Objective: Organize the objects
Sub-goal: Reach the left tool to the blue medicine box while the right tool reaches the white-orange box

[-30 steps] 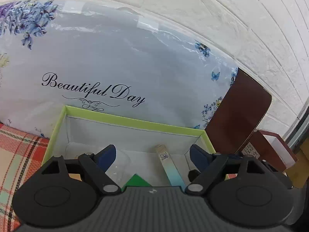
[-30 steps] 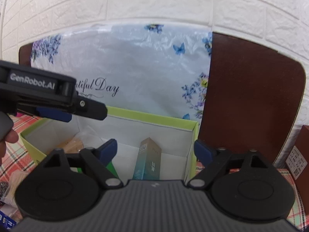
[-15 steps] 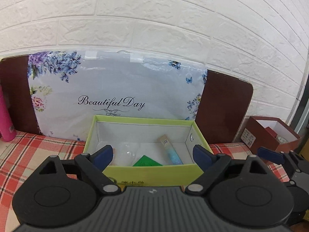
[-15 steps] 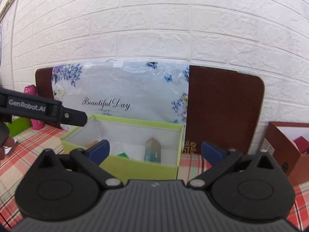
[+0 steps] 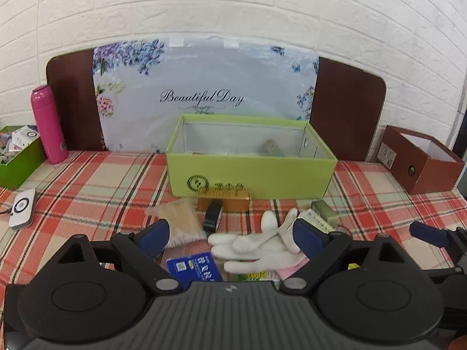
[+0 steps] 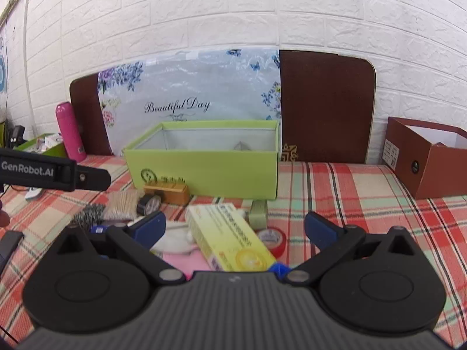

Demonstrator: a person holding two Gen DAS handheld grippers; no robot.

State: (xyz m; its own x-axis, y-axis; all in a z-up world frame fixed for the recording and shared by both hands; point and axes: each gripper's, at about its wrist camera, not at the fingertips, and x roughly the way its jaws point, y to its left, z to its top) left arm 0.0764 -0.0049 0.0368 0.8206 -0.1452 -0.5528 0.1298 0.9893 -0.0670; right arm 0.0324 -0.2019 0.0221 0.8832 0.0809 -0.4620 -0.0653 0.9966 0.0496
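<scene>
Change since a second ago: both grippers, then over the light-green box [image 5: 251, 179] with jaws above its contents, now sit back from it. The whole box front and the loose clutter before it have come into view.

Left to right, left wrist view:
- Dark-green bin [image 5: 17, 160], nine o'clock edge, packets inside.
- White puck-shaped device [image 5: 22, 208], below the bin on the plaid cloth [image 5: 87, 180].
- Pink bottle [image 5: 49, 124], upright, ten o'clock.
- Bag of cotton swabs [image 5: 179, 218], just left of centre.
- Black tape roll [image 5: 213, 218], on edge, beside the swabs.
- Gold box [image 5: 224, 198], touching the light-green box front.
- Blue packet [image 5: 194, 268], six o'clock, partly under the tool.
- White glove [image 5: 256, 248], lying flat, centre.
- Brown box [image 5: 420, 160], three o'clock, open.

Right wrist view adds a yellow carton [image 6: 230, 239], lying aslant at centre, and a red tape roll [image 6: 270, 237] just right of it.

Left gripper [image 5: 230, 237]: jaws wide, recently widening, gripping nothing; the glove lies on the cloth below and between them.
Right gripper [image 6: 235, 226]: jaws wide, recently widening, empty; the carton lies below them.

Inside the light-green box: one small carton, possibly more; the wall hides the rest.
</scene>
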